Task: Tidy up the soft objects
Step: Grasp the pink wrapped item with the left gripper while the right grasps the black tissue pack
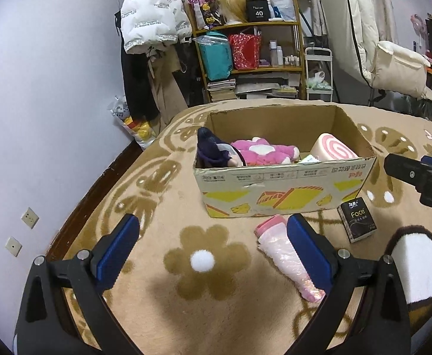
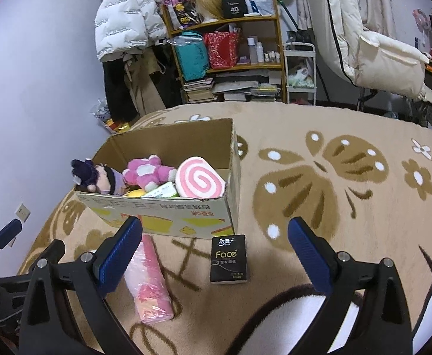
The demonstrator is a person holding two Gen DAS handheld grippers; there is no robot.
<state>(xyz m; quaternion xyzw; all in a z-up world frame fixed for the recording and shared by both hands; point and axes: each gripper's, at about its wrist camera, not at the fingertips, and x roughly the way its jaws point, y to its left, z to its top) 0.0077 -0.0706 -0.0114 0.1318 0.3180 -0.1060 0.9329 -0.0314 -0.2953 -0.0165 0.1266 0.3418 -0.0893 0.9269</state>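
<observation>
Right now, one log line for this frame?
left gripper: open, empty | right gripper: open, empty | pink pack, Face tissue pack: on blanket, outside box

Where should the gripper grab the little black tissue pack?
Probably from above, across the two long side edges of the black tissue pack. It lies flat on the blanket, just before the open right gripper, apart from the cardboard box.

Your left wrist view looks forward and down over the patterned blanket [image 1: 156, 295], close above it, facing the cardboard box [image 1: 275, 189] from its long side. Your right wrist view sits further right, seeing the same box [image 2: 186, 219] off to its left. Both views share the box, the black tissue pack [image 1: 357, 220] [image 2: 228, 259], the pink wrapped roll [image 1: 284, 260] [image 2: 149, 281] and the far shelf [image 1: 245, 26] [image 2: 221, 23].
</observation>
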